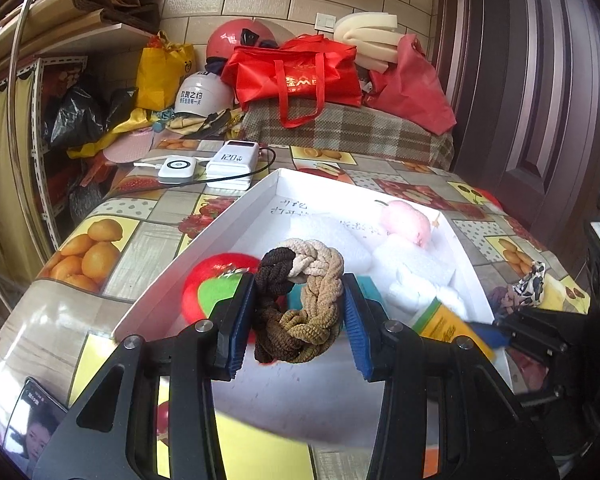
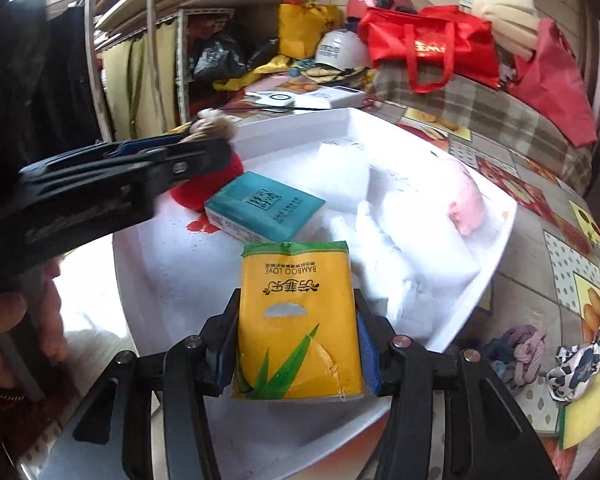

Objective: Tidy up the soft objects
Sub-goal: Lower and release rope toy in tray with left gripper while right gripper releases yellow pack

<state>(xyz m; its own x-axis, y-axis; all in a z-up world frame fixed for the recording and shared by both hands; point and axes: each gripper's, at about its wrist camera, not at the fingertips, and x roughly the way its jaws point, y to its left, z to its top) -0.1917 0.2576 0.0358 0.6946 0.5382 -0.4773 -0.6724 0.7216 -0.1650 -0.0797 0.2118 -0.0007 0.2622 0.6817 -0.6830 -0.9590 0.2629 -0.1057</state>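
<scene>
My left gripper (image 1: 299,312) is shut on a braided brown, tan and cream hair tie (image 1: 300,304), held over the near end of the white box (image 1: 236,208). My right gripper (image 2: 298,344) is shut on a yellow tissue pack (image 2: 298,320), held over the box's near part (image 2: 496,264). In the box lie a teal tissue pack (image 2: 266,206), white foam pieces (image 2: 416,240), a pink plush (image 2: 466,200) and a red and green soft item (image 1: 212,284). The left gripper shows at the left of the right wrist view (image 2: 204,148).
A purple braided hair tie (image 2: 524,348) and a leopard-print scrunchie (image 2: 580,360) lie on the fruit-print tablecloth right of the box. Two white power banks (image 1: 232,160) with cables sit behind the box. Red bags, helmets and foam are piled at the back. A phone (image 1: 32,424) lies front left.
</scene>
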